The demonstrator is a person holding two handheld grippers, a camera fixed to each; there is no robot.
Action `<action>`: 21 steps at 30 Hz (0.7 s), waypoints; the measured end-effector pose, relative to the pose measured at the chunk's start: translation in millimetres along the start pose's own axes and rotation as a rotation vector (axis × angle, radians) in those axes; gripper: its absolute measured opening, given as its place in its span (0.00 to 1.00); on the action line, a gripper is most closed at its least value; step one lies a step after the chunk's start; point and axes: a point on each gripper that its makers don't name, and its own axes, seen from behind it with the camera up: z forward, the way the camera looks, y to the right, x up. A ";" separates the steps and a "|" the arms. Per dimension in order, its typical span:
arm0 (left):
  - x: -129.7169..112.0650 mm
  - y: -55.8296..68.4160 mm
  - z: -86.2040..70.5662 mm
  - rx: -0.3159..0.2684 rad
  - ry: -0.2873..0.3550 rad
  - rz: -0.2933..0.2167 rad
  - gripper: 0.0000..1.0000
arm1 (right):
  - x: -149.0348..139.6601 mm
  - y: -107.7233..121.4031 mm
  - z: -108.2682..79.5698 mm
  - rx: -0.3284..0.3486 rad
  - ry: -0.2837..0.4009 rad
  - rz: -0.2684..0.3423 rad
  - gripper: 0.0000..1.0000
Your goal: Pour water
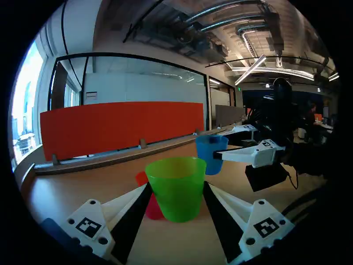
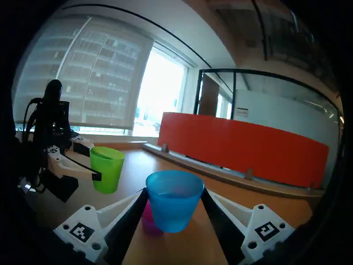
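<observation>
Three cups: green cup (image 1: pixel 176 187), blue cup (image 2: pixel 173 201) (each gripped), red cup (image 1: pixel 152 211) free.

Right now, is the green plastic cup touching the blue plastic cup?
Apart. In the right gripper view, the wooden table shows between the green plastic cup and the blue plastic cup.
</observation>
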 end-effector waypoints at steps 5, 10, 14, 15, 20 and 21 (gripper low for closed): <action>0.7 2.3 0.0 -0.009 0.005 0.000 0.83 | 1.9 -1.1 1.7 0.009 0.002 -0.026 0.90; 0.1 4.0 -0.1 -0.017 0.006 0.001 0.83 | 6.6 -3.5 3.6 0.021 0.006 -0.063 0.91; -1.2 6.4 0.3 -0.026 0.005 0.005 0.83 | 10.0 -5.4 5.6 0.032 0.009 -0.095 0.91; -1.5 7.1 0.4 -0.029 0.005 0.006 0.83 | 10.7 -5.8 6.1 0.035 0.009 -0.103 0.91; -2.4 11.0 1.1 -0.039 0.007 0.015 0.83 | 16.3 -9.0 8.5 0.050 0.014 -0.143 0.90; -2.2 11.7 1.2 -0.041 0.007 0.016 0.83 | 17.7 -9.7 8.8 0.052 0.016 -0.151 0.90</action>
